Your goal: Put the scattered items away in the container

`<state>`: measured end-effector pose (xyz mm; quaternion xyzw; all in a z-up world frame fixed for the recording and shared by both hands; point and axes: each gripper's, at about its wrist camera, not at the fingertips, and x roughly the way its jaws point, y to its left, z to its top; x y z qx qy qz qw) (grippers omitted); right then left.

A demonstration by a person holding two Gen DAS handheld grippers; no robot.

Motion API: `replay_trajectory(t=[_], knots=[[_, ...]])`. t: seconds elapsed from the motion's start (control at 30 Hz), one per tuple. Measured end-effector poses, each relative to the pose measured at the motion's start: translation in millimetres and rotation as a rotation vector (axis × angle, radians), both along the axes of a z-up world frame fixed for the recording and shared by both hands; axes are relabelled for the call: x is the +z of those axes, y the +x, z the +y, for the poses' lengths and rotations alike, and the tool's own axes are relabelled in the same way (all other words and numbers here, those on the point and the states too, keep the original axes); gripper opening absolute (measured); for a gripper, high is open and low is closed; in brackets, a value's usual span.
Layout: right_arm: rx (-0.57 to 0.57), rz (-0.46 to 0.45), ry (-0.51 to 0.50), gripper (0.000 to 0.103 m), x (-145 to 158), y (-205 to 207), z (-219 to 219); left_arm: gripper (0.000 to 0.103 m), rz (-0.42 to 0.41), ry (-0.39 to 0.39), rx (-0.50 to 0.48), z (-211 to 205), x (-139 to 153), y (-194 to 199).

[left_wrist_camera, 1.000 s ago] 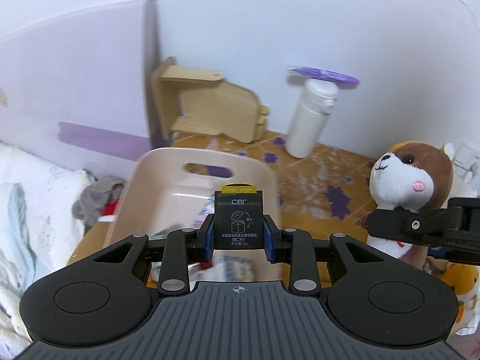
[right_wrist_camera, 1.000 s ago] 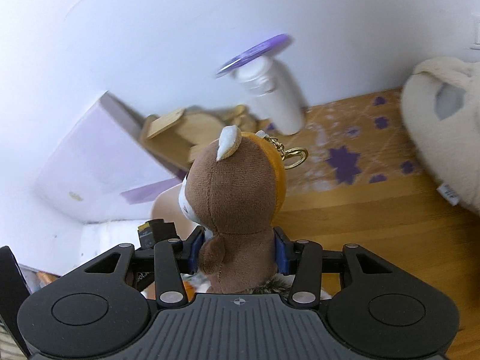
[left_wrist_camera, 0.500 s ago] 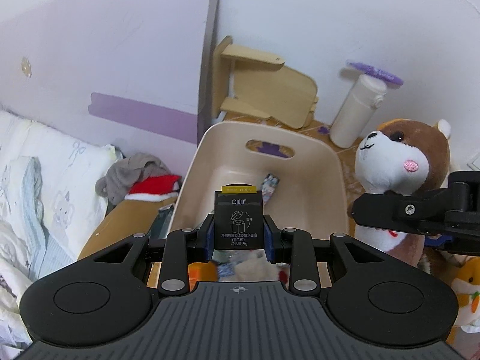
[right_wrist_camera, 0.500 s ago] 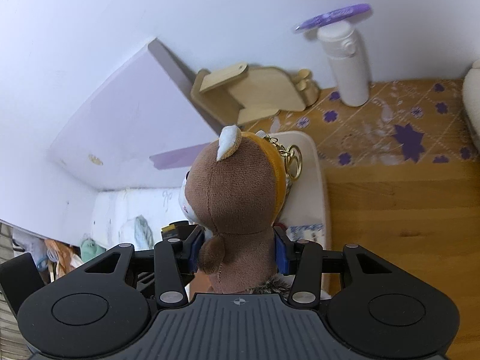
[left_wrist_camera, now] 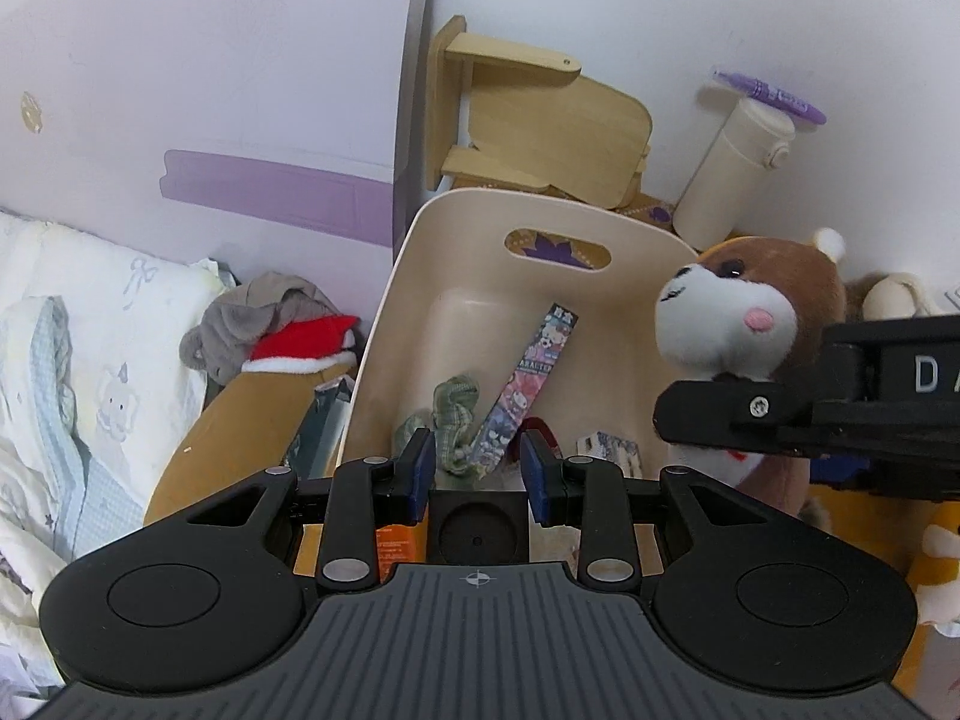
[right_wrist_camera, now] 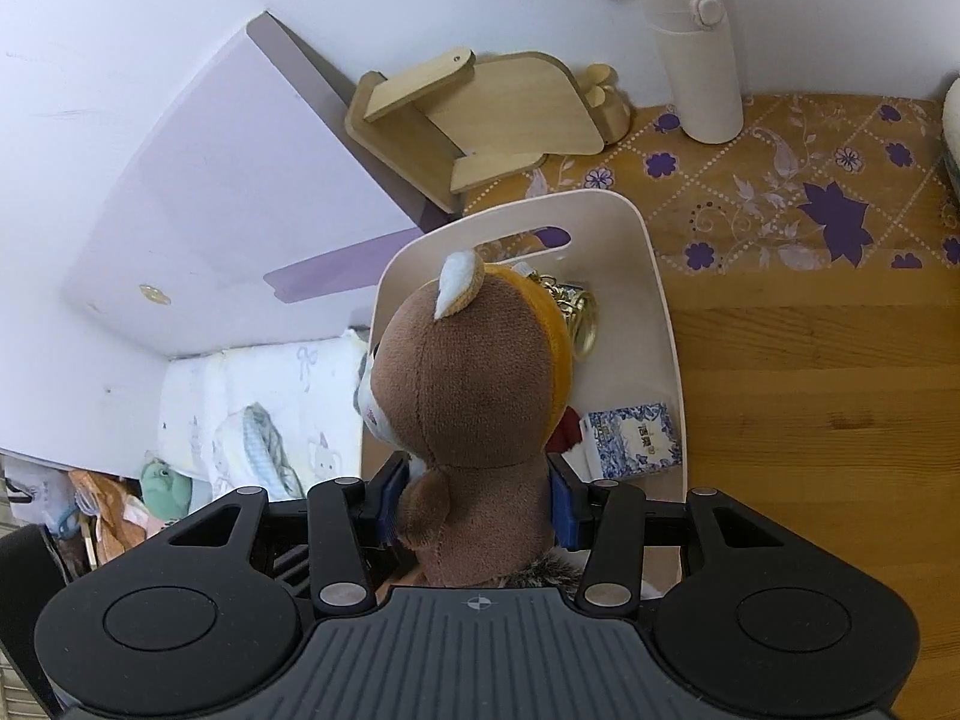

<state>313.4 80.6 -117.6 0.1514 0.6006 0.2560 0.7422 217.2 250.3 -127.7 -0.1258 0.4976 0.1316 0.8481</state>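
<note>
Now right hand-held gripper (right_wrist_camera: 474, 504) clamps plush (right_wrist_camera: 468, 378) over bin (right_wrist_camera: 660, 324)

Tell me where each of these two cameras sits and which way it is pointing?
Left wrist: sits on the left gripper, looking forward and down into the cream bin; its own open fingers show, and the right gripper crosses the right edge.
Right wrist: sits on the right gripper, looking down over the cream bin; its fingers clamp the plush toy.
Shared: bin, plush toy, wooden stand, white bottle.
</note>
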Motion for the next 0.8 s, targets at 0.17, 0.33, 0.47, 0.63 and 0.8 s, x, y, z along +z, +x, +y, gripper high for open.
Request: replay_trajectory(t=[0.17,0.33,0.47,0.63,0.8], knots=[[0.017,0.032,-0.011,0.055,-8.1,2.9,7.4,0.054,0.021,-0.011,-0.03,-0.5,-5.7,4.6],[0.004,0.016,-0.008,0.081,-3.9,3.7,5.4,0.079,0.009,0.009,-0.042,-4.0,-4.0,7.1],[-0.031,-0.006,-0.02,0.09,1.7,5.3,-2.0,0.081,0.008,-0.007,-0.045,-4.0,-3.5,7.8],[-0.054,-0.014,-0.038,0.095,4.3,3.9,-10.0,0.081,0.01,-0.017,-0.056,-6.2,-2.0,6.0],[-0.074,-0.019,-0.047,0.096,7.4,-0.9,-15.5,0.081,0.006,-0.014,-0.078,-8.3,1.7,4.0]])
